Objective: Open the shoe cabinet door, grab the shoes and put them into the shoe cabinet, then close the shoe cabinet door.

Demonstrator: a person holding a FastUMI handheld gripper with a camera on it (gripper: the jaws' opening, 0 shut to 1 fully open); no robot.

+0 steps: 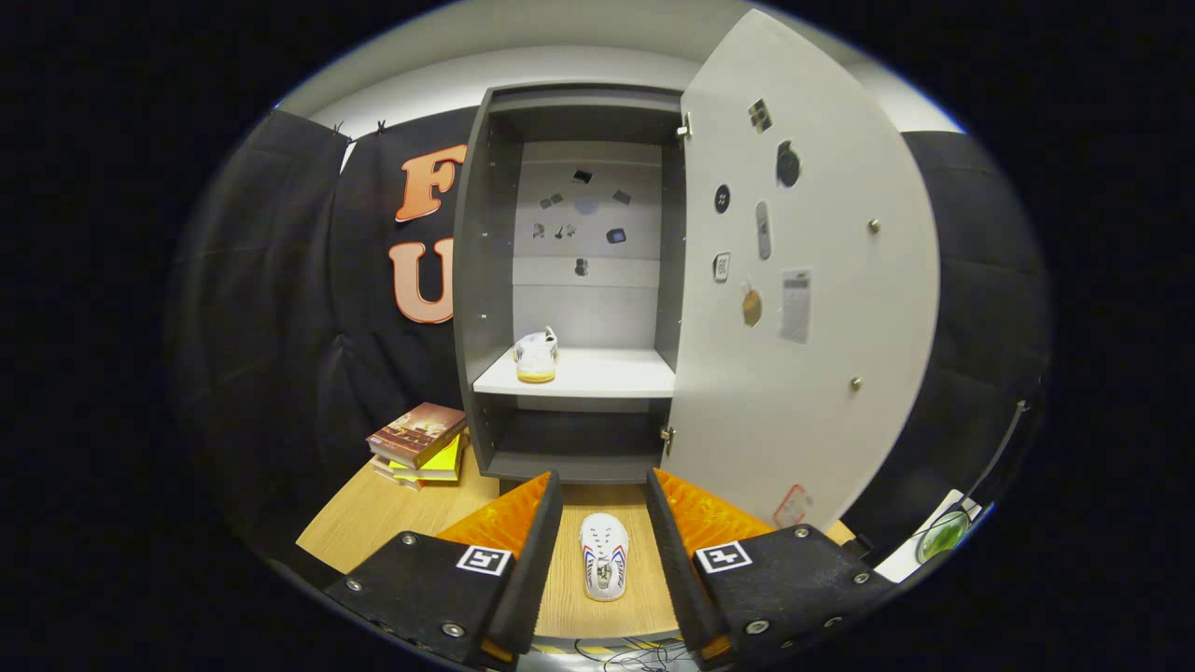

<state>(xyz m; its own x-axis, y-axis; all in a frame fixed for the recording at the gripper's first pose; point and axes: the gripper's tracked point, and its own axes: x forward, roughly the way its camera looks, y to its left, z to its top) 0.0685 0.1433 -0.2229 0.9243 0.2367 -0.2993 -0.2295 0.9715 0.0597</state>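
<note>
tool (604,523) spread wide, straddling shoe (604,556) on table (373,513), lower centre, not yet pinched. door (803,280) open, other shoe (537,356) on shelf (597,375), mid-frame. risk: smooth rounded upper slipping out on closing off-centre; clipping door edge while lifting.

The shoe cabinet (569,280) stands at the middle of the frame, against the booth wall, on the wooden floor (373,523). Its door (803,308) hangs swung out to the right of the opening. One shoe (536,356) sits on the shelf (597,375) inside, toward the shelf's left side. A stack of books (418,442) lies left of the cabinet's foot. At bottom centre, a second shoe (604,555) lies on the floor between the spread fingers of the gripper (604,509), touching neither, just before the cabinet.
</note>
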